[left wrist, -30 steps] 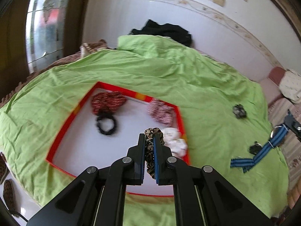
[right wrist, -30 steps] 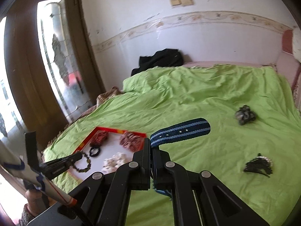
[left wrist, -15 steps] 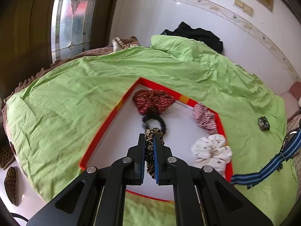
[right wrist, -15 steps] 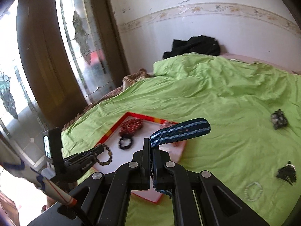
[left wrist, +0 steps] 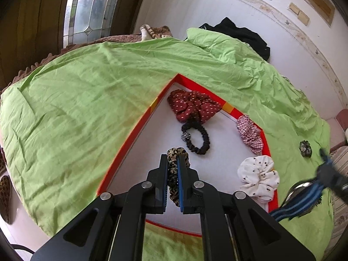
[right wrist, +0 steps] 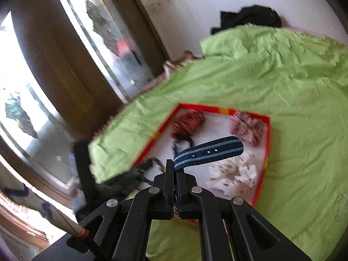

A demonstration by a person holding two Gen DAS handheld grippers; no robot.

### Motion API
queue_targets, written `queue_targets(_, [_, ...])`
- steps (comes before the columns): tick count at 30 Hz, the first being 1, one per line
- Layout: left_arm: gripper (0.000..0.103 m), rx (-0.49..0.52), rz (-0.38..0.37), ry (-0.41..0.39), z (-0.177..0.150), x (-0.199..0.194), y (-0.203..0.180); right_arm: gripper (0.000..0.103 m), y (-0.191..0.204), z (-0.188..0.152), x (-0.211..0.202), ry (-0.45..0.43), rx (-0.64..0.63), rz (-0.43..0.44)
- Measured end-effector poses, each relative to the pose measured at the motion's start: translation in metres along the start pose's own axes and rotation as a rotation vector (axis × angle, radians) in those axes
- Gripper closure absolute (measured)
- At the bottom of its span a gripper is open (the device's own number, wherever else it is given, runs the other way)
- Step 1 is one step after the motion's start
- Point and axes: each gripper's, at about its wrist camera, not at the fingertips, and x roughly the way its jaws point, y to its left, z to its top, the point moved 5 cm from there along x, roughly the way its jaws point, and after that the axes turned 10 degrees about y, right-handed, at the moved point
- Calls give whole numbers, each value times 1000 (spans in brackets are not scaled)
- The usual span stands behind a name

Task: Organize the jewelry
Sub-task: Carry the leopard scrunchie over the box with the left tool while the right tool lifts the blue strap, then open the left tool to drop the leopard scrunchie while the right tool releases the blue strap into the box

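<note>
A red-rimmed white tray (left wrist: 139,128) lies on the green bedsheet and also shows in the right wrist view (right wrist: 266,152). In it lie a red dotted scrunchie (left wrist: 191,106), a black hair tie (left wrist: 196,139), a red checked scrunchie (left wrist: 250,133) and a white dotted scrunchie (left wrist: 257,177). My left gripper (left wrist: 173,163) is shut on a leopard-print scrunchie (left wrist: 174,169) just above the tray's near left part. My right gripper (right wrist: 175,169) is shut on a blue striped strap (right wrist: 208,152) over the tray's near side; the strap also shows in the left wrist view (left wrist: 304,202).
A dark scrunchie (left wrist: 305,149) lies on the sheet right of the tray. A pale bead bracelet (right wrist: 340,206) lies on the sheet at the right edge. Black clothing (left wrist: 241,34) is heaped at the far wall. A glass door (left wrist: 87,10) stands at the left.
Both grippers have moved closer to the tray. The left one now holds the leopard scrunchie low over the tray floor; the right one has swung in over the tray with the strap.
</note>
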Motion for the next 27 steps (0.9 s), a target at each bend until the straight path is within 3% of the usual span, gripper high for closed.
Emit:
queue_targets(8, [96, 6, 55, -2, 0, 4, 1, 100, -34, -16, 35, 101, 44, -68])
queue_targets(12, [95, 7, 88, 2, 0, 7, 3, 100, -32, -26, 46, 132, 14, -83])
queue_targets(21, [94, -8, 83, -18, 1, 4, 4, 98, -23, -36, 57, 144, -47, -108])
queue_targets(24, [87, -6, 70, -38, 1, 0, 3, 97, -23, -37, 56, 142, -48, -105])
queue_targets(26, [76, -9, 60, -54, 2, -4, 2, 95, -23, -37, 54, 139, -51, -100])
queue_targets(27, [67, -14, 50, -66, 2, -6, 2, 89, -21, -37, 53, 137, -56, -99])
